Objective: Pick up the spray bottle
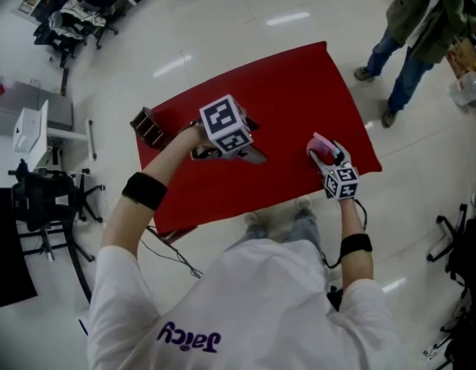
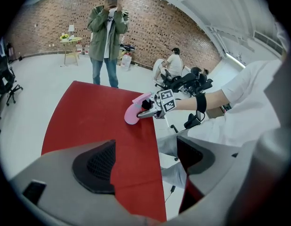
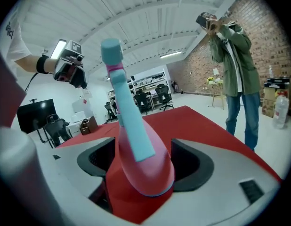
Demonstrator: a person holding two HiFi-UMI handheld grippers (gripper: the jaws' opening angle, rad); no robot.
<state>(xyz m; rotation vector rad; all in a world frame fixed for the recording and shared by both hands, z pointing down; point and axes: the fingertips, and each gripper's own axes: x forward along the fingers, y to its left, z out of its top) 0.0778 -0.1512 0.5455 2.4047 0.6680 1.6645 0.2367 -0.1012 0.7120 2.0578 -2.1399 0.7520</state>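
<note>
The right hand-held gripper point(image 1: 331, 164) is clamped on the pink plastic spray bottle point(image 3: 144, 166): in the right gripper view both grey jaws press against the bottle's rounded body, one on each side. The bottle's pale blue spray head and trigger point(image 3: 130, 121) leans away toward 11 o'clock. In the head view the bottle sits at about 4 o'clock on the red cloth-covered tabletop point(image 1: 276, 91), close to the edge nearest the person holding it. The left gripper view shows it tilted, with its base low over the red cloth, but I cannot tell whether it touches the cloth. The left hand-held gripper point(image 1: 243, 149) hangs over the middle of the tabletop, well apart from the bottle. Its jaws stand apart with nothing between them, and only red cloth and a strip of floor show in the gap. A small brown wooden box point(image 1: 148, 127) stands at the tabletop's 9 o'clock edge. A standing person in a green jacket and blue jeans point(image 1: 419, 21) is on the glossy white floor point(image 1: 184, 45) beyond the tabletop's 2 o'clock corner, hands raised to the face. Black office chairs point(image 1: 45, 199) stand at 9 o'clock in the head view.
</note>
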